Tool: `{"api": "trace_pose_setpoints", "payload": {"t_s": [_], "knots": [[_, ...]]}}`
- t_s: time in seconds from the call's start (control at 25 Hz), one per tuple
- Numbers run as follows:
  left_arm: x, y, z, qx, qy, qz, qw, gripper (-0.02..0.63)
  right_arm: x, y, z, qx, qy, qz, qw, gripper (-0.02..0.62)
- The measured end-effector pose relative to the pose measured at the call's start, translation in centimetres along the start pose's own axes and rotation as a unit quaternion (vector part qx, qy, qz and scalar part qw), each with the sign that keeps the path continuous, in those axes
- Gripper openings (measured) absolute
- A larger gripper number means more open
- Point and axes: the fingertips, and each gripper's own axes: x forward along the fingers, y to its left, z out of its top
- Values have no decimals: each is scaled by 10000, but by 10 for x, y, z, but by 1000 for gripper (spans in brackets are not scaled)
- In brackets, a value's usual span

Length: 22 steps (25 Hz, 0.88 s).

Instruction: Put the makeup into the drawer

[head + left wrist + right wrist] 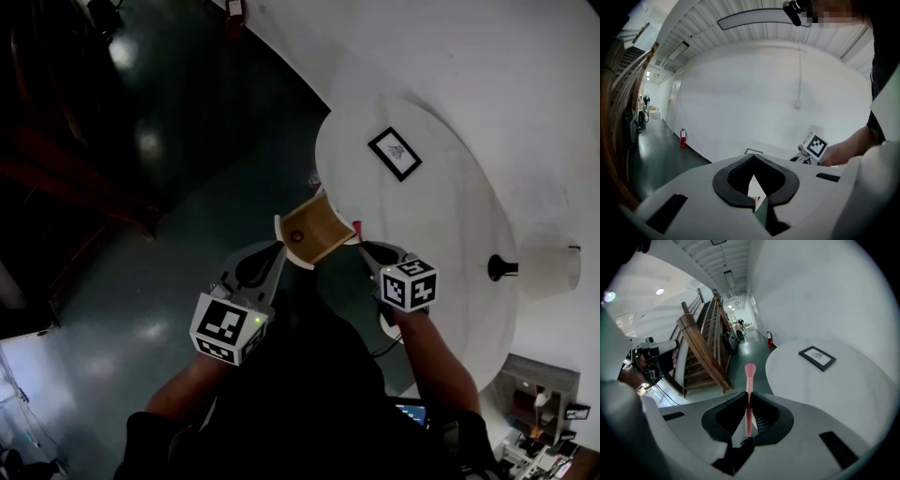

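Here, the person is holding the left gripper (753,158) with its jaws meeting at the tips and nothing showing past them. In the head view those tips are lying at the curved white front of the drawer (321,223); whether they are touching it cannot be told. The right gripper (749,394) is clamping the pink makeup brush (750,373) along its handle, the soft head pointing out beyond the jaw tips. From above, that brush is sitting just beside the drawer's right corner, outside its walls. The drawer, white-walled with a wooden bottom, is standing open and projecting from the rounded rim of the white table (441,216) over the dark glossy floor (187,141). The only print in view is the black-and-white square pattern on each marker cube (410,284). The framed picture (395,153) on the table is carrying a small dark design too fine to read. A wide stretch of bare white top is lying between that frame and the white lamp (548,262) near the table's far edge. To the left of the table the floor is running open toward a red fire extinguisher (683,138) by the wall and a wooden staircase (701,350).
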Motion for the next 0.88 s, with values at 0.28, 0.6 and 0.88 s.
{"api": "trace_pose_setpoints", "payload": {"t_s": [0.28,0.6,0.88], "knots": [[27,18,-8,-125,108,139,9998,11,47,16,6,-377,192,367,9984,48],[50,54,-38,-327,347,292,9984,11,112,20,-13,-411,488,568,9963,48],[69,89,-85,-587,417,565,9958,11,176,-3,-53,-321,787,473,9953,48]]}}
